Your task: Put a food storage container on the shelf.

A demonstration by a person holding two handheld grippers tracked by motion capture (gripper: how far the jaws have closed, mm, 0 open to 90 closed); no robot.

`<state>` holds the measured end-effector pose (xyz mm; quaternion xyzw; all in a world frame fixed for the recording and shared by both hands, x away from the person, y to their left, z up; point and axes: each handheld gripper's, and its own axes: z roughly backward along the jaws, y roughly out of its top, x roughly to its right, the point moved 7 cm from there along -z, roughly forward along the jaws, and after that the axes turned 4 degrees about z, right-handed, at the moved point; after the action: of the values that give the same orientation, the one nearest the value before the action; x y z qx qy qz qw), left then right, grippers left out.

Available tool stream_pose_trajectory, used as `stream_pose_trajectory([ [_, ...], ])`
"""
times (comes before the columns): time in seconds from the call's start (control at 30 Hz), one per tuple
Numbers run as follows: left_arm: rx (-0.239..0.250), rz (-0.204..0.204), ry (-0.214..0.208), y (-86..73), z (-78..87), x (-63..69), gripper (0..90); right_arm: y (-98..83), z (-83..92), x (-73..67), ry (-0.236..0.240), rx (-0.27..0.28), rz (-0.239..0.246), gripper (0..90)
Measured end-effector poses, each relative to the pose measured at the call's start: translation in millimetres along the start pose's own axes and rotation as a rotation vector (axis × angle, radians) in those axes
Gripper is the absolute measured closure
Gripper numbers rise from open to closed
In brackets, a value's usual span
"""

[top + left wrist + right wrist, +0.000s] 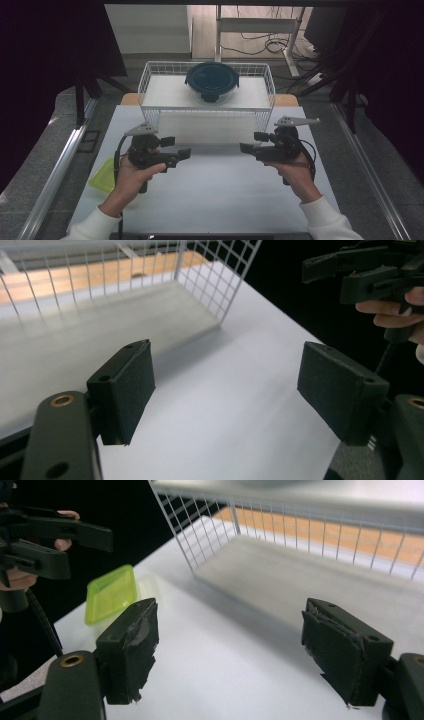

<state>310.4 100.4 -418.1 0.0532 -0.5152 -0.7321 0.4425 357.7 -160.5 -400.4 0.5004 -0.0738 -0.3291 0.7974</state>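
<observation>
A round glass container with a dark blue lid point(212, 80) sits on top of a white wire rack point(150, 82) at the far end of the white table point(220, 195). My left gripper point(176, 147) hovers over the table in front of the rack and points right, open and holding nothing. Facing it, my right gripper point(254, 142) points left, also open and holding nothing. In the left gripper view the open gripper point(225, 385) looks at bare table beside the rack point(210, 280). In the right gripper view the open gripper point(230, 635) has the same rack point(300, 535) beyond it.
A lime-green plastic lid or tray point(102, 174) lies at the table's left edge, behind my left hand; the green piece point(111, 592) is also in the right gripper view. Under the rack is a low open space. Metal rails run along both table sides.
</observation>
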Motion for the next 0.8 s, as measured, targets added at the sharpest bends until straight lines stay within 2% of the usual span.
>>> stream_pose_trajectory([
  [0.17,-0.055,-0.003,0.012,-29.4,-4.1,0.0,23.5,-27.9,1.5,3.4,-0.033,-0.034,-0.024,22.9],
  [0.33,-0.099,0.0,0.028,-56.5,-3.8,-0.7,23.6,-58.2,-1.1,2.7,-0.026,-0.07,-0.05,23.4],
  [0.43,-0.128,-0.007,0.058,-71.6,-6.0,-2.9,23.7,-74.1,-3.1,2.0,-0.022,-0.096,-0.059,23.5],
  [0.53,-0.143,-0.005,0.074,-81.5,-6.5,-4.9,23.8,-87.1,-3.2,1.5,-0.027,-0.113,-0.062,23.5],
  [0.7,-0.168,0.01,0.091,-95.3,-7.6,-8.2,23.8,-98.4,-3.5,1.1,-0.035,-0.138,-0.053,23.5],
  [0.8,-0.18,0.002,0.105,-100.0,-8.3,-9.1,23.9,-102.2,-3.8,0.6,-0.034,-0.145,-0.055,23.5],
])
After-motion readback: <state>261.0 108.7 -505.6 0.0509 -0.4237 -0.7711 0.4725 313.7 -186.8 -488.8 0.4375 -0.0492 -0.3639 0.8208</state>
